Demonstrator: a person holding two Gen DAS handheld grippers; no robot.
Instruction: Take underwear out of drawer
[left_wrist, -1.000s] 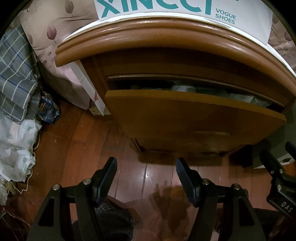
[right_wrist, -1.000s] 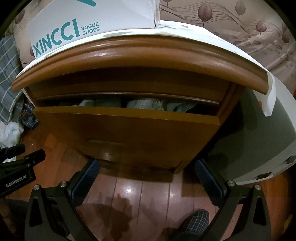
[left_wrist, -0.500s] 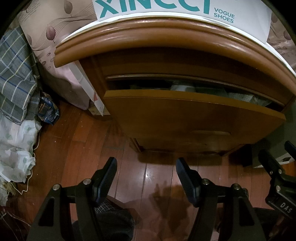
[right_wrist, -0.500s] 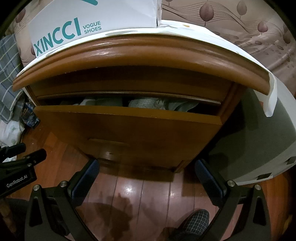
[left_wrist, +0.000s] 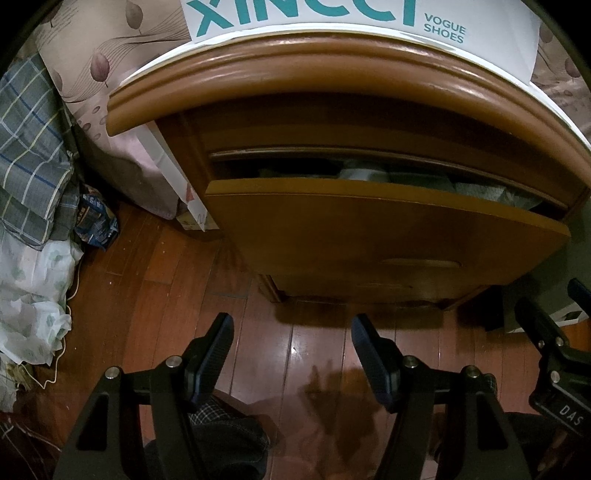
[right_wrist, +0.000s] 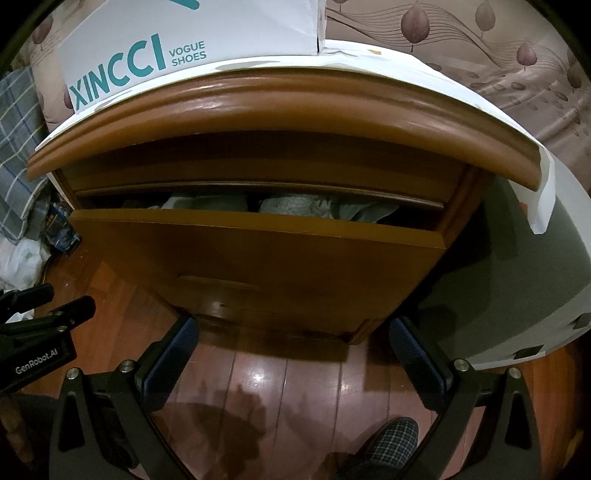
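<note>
Mostly hidden underwear (right_wrist: 295, 205), drawer (right_wrist: 258, 254) ajar

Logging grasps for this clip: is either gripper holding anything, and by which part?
Nothing is held. The left gripper and right gripper are both open above the floor.

Pale underwear (right_wrist: 295, 205) inside part-open wooden drawer (right_wrist: 258, 254)

Dim warm light, glare on glossy floor (right_wrist: 258, 373), dark fisheye corners, sharp focus.
</note>
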